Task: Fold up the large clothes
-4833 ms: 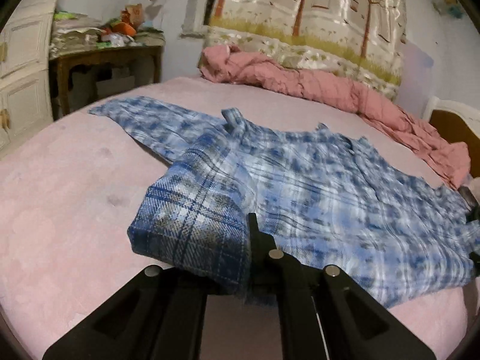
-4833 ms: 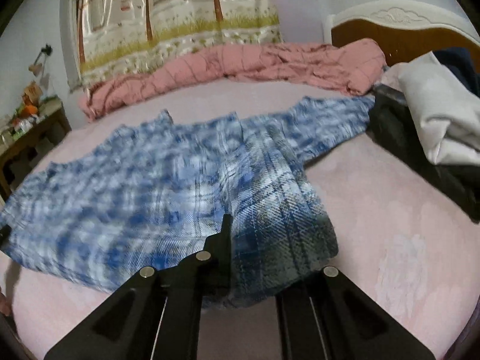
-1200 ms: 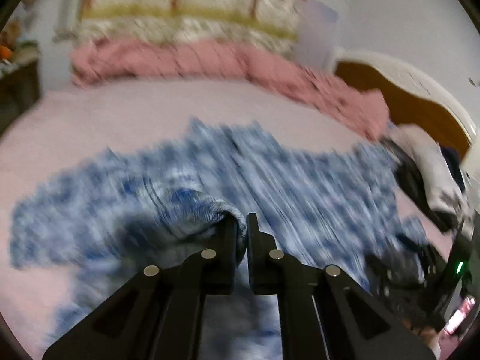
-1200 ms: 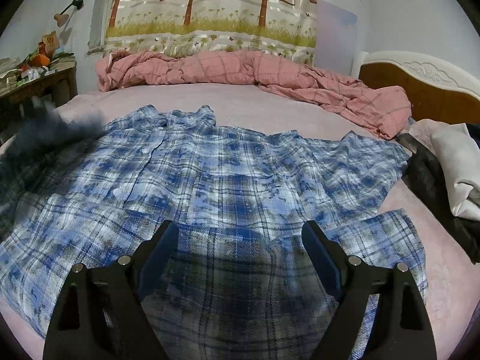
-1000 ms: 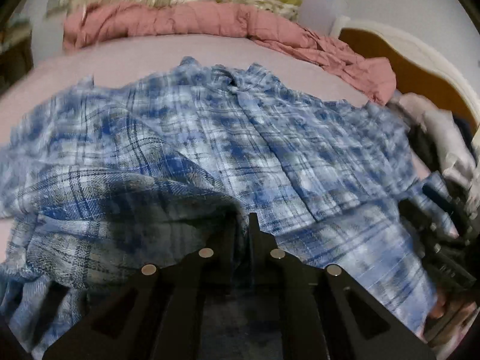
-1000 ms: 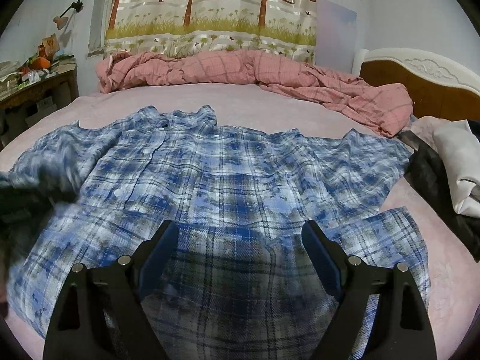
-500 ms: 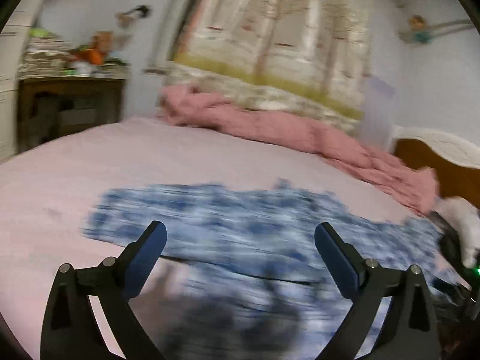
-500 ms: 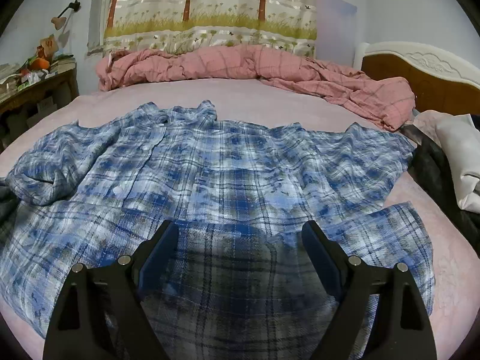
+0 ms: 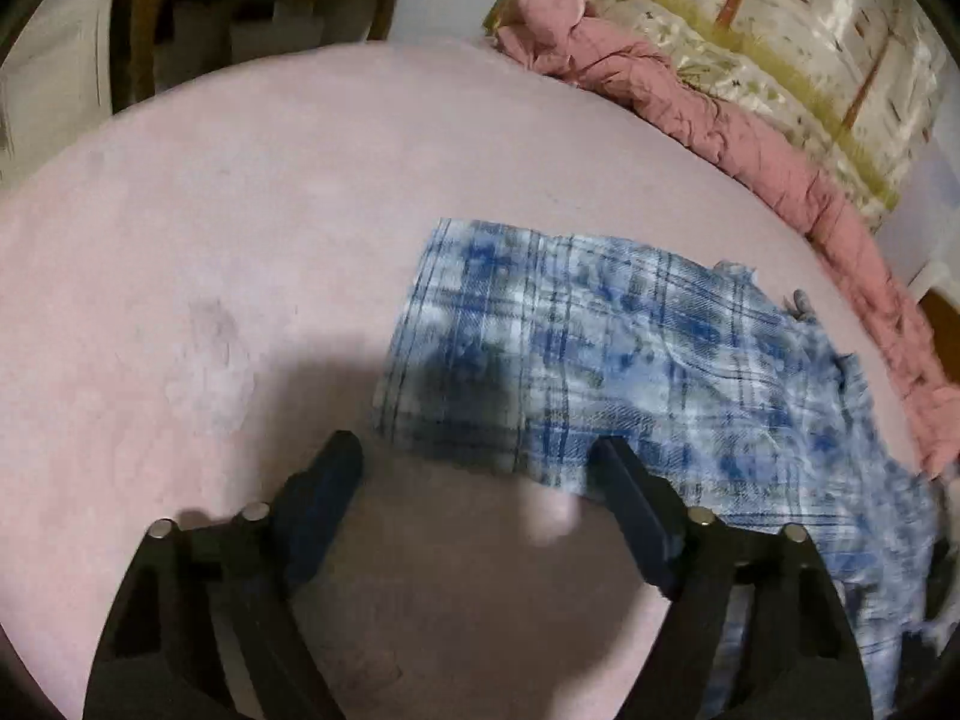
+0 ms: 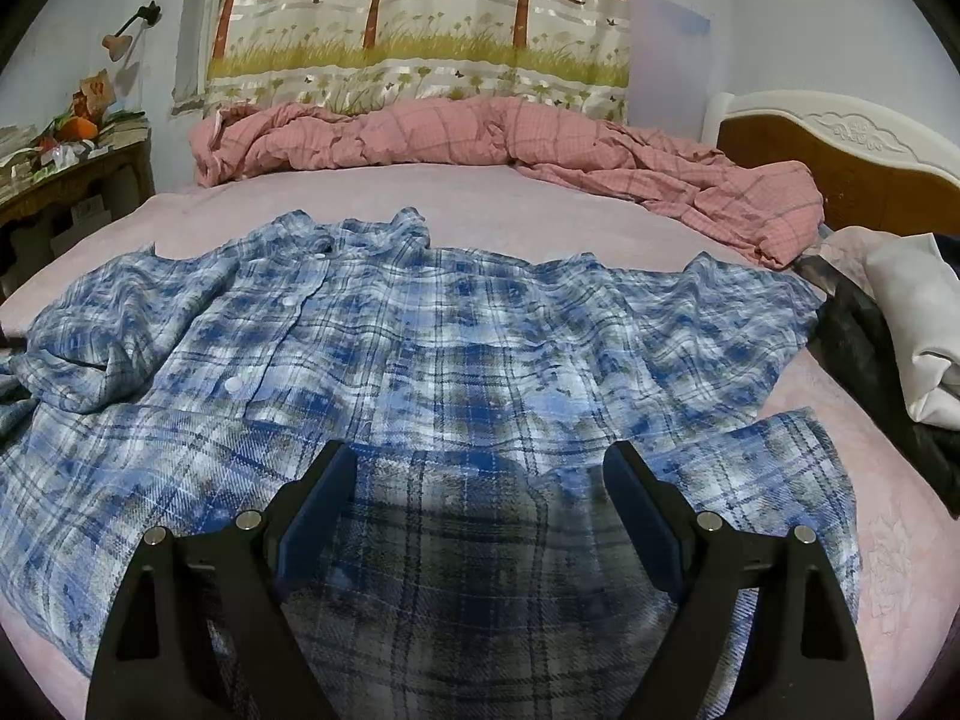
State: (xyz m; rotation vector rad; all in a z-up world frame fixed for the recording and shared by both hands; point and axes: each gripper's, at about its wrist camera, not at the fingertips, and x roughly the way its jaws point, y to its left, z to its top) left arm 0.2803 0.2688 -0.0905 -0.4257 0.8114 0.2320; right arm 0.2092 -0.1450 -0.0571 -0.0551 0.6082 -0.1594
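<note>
A blue plaid shirt [image 10: 456, 330] lies spread front-up on the pink bed [image 10: 888, 540], collar toward the far side. My right gripper [image 10: 480, 480] hovers open over the shirt's near hem, gripping nothing. In the left wrist view one sleeve [image 9: 570, 348] stretches across the sheet with its cuff end at the left. My left gripper [image 9: 477, 468] points down at that sleeve's near edge. Its jaws are wide but closing. The right fingertip [image 9: 624, 480] overlaps the cloth edge, and the pads press on nothing.
A rumpled pink quilt [image 10: 510, 138] runs along the far side under a tree-print curtain [image 10: 420, 18]. A pile of dark and white clothes [image 10: 900, 324] sits at the right by the wooden headboard [image 10: 840, 150]. A cluttered wooden table [image 10: 66, 180] stands left of the bed.
My left gripper let go of the sleeve it was carrying, opened wide and swung left to the sleeve's end, now narrowing a little. The right gripper has stayed put.
</note>
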